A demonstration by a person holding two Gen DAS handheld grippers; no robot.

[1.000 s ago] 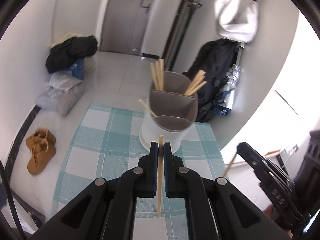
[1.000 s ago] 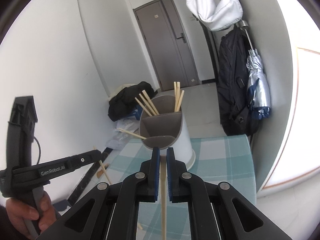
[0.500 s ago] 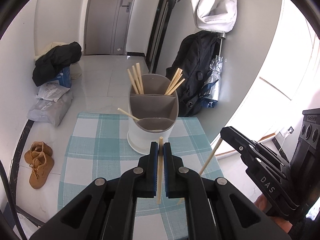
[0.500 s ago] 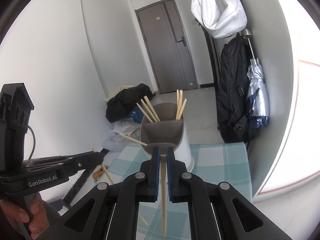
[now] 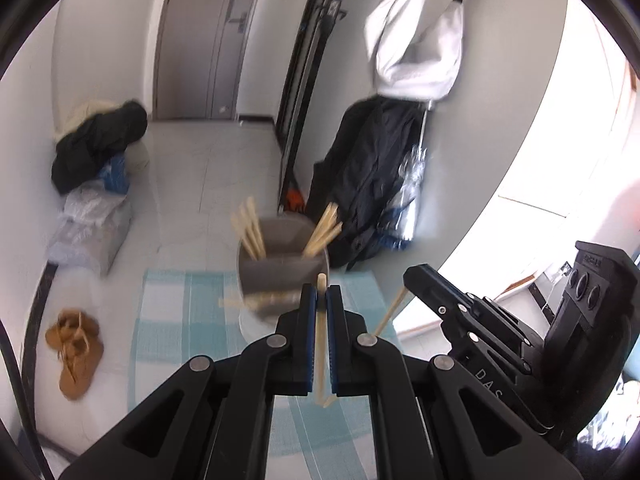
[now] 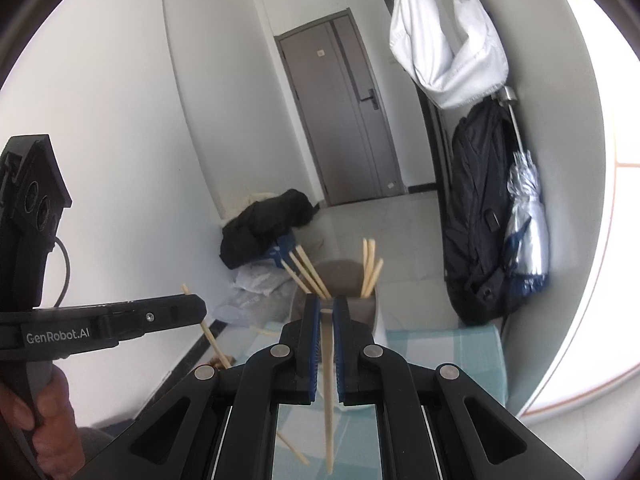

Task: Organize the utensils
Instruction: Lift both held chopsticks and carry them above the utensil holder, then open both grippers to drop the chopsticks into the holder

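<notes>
Pale wood chopsticks are what we hold: the left gripper (image 5: 321, 304) is clamped on one chopstick (image 5: 320, 344), the right gripper (image 6: 327, 316) on another (image 6: 328, 380), each stick near upright between closed jaws. The holder (image 5: 280, 264) stands straight ahead of and below both tools on the checked cloth (image 5: 168, 320), neither hand clearly nearer. Its rear compartments already carry leaning sticks, so we judge each held stick should go in lower tip first, long axis vertical.

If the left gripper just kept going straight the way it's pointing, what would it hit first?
Most likely the utensil holder, which sits right past the left gripper and the chopstick it clamps. Blur and unclear depth leave it possible that it passes just above the rim.
</notes>
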